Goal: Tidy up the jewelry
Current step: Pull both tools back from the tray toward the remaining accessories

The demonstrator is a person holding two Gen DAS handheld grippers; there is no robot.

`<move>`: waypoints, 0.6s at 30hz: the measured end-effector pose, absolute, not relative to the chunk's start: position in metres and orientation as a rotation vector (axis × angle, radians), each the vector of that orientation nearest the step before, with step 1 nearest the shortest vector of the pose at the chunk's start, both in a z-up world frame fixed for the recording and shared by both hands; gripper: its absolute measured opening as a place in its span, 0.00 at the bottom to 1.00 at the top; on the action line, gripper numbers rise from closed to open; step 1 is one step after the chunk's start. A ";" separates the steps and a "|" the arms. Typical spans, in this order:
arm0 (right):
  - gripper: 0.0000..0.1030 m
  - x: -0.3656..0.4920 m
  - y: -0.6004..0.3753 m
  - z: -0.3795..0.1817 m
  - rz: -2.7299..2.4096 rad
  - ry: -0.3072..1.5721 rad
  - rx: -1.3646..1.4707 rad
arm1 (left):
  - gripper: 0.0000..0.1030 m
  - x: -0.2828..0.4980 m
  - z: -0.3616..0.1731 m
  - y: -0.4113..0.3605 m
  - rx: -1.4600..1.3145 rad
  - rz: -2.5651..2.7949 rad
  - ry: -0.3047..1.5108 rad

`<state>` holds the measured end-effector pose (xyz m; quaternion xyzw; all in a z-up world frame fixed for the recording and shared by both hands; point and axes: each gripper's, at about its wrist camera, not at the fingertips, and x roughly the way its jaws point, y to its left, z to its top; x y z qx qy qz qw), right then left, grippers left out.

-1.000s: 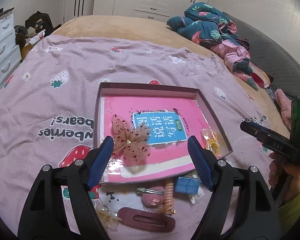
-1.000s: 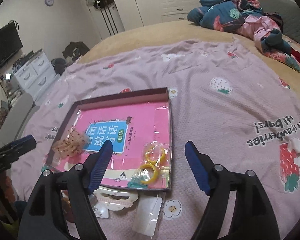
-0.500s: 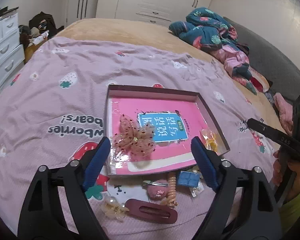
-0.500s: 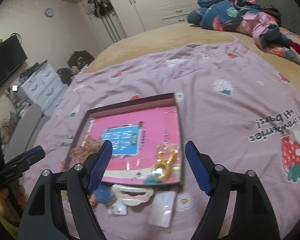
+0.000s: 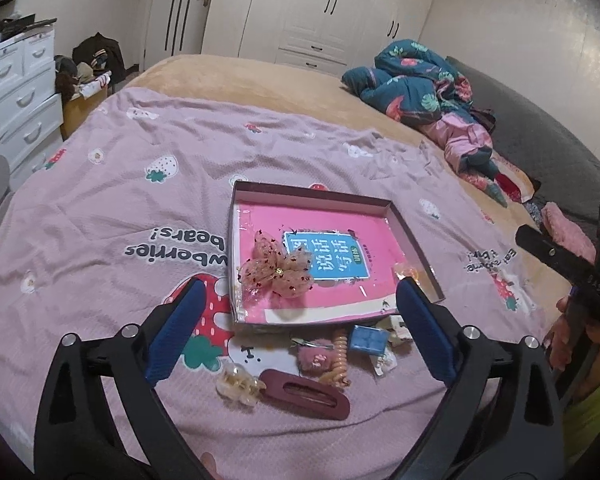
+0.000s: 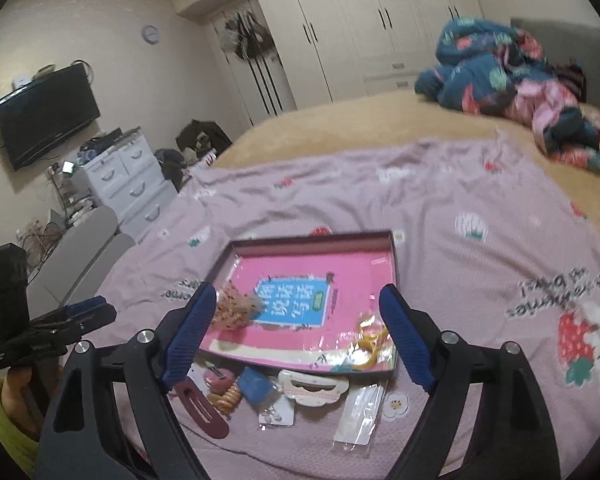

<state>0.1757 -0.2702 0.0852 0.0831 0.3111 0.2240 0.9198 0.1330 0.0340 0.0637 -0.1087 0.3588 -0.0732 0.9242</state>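
Note:
A shallow box with a pink lining lies on the purple strawberry bedspread. In it lie a pink sequinned bow and bagged yellow rings. In front of the box lie a maroon hair clip, a clear claw clip, a pink pom-pom, a spiral hair tie, a blue square piece and a white scalloped clip. My left gripper is open and empty above these. My right gripper is open and empty over the box's near edge.
A clear plastic packet lies by the box's near right corner. A crumpled blue and pink quilt sits at the far right of the bed. White drawers stand left of the bed, wardrobes behind, and a TV on the wall.
Both grippers have drawn back and up from the box, so it looks smaller and more of the room shows. Both stay open and empty. The items have not moved.

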 end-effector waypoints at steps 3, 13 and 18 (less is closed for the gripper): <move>0.89 0.159 -0.272 0.100 0.465 0.583 0.155 | 0.89 0.118 0.072 0.033 -0.222 -0.155 0.708; 0.94 0.121 -0.278 0.103 0.455 0.537 0.117 | 0.91 0.082 0.078 0.028 -0.206 -0.148 0.662; 0.94 0.114 -0.276 0.086 0.441 0.555 0.089 | 0.91 0.077 0.066 0.027 -0.213 -0.140 0.678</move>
